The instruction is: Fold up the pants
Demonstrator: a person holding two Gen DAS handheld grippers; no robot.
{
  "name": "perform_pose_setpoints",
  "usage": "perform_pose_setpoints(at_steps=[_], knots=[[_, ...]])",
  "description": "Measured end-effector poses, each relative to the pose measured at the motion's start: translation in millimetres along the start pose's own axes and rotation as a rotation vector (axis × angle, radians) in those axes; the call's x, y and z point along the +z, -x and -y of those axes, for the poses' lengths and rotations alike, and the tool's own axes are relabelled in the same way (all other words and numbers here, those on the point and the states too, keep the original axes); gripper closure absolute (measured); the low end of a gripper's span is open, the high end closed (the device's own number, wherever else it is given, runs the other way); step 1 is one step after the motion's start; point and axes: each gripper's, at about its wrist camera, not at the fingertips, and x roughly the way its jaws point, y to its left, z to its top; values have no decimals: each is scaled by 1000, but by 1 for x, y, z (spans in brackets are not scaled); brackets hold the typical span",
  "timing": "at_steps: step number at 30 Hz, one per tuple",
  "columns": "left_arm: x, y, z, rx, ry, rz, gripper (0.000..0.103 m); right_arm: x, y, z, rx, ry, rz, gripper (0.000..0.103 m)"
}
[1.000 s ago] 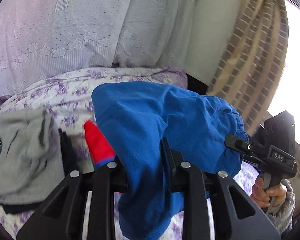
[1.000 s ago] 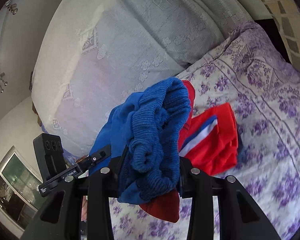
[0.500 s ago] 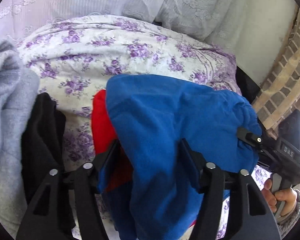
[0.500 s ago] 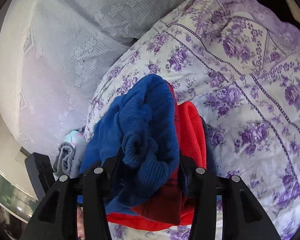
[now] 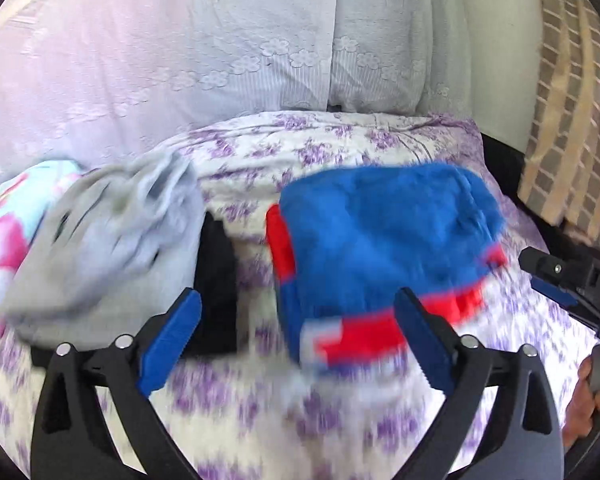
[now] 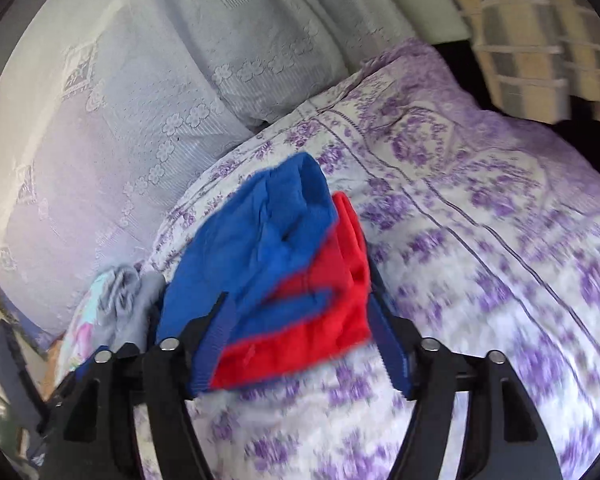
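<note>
Blurring pants (image 5: 384, 240) hide black garment (image 5: 216, 280) partly.

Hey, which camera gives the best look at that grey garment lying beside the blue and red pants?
The left wrist view: the grey garment fills its left side, crumpled on the bedspread beside the blue and red pants. The right wrist view shows only a small grey bunch behind those pants.
</note>
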Motion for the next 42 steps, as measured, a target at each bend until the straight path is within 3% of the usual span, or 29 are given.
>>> perform_pose_setpoints(at_steps=[3, 4, 7, 13, 20, 24, 30, 42], knots=[[-36, 24, 0, -13, -6, -8, 5, -42, 33, -13, -74, 100, 62, 24], [-45, 31, 0, -19, -5, -11, 5, -55, 45, -18, -106, 138, 98, 18], [-66, 45, 0, -6, 22, -11, 5, -73, 67, -28, -170, 213, 163, 10], [-62, 62, 5, 48, 11, 37, 5, -61, 89, -43, -243, 284, 242, 4], [-47, 58, 3, 71, 27, 67, 5, -43, 80, -44, -299, 244, 285, 4], [-51, 41, 1, 51, 39, 34, 5, -54, 71, -32, -258, 231, 274, 4], [-59, 25, 4, 30, 17, -18, 5, -64, 50, -23, -249, 260, 158, 4], [-66, 35, 5, 43, -21, 3, 5, -80, 42, -36, -233, 324, 123, 4]])
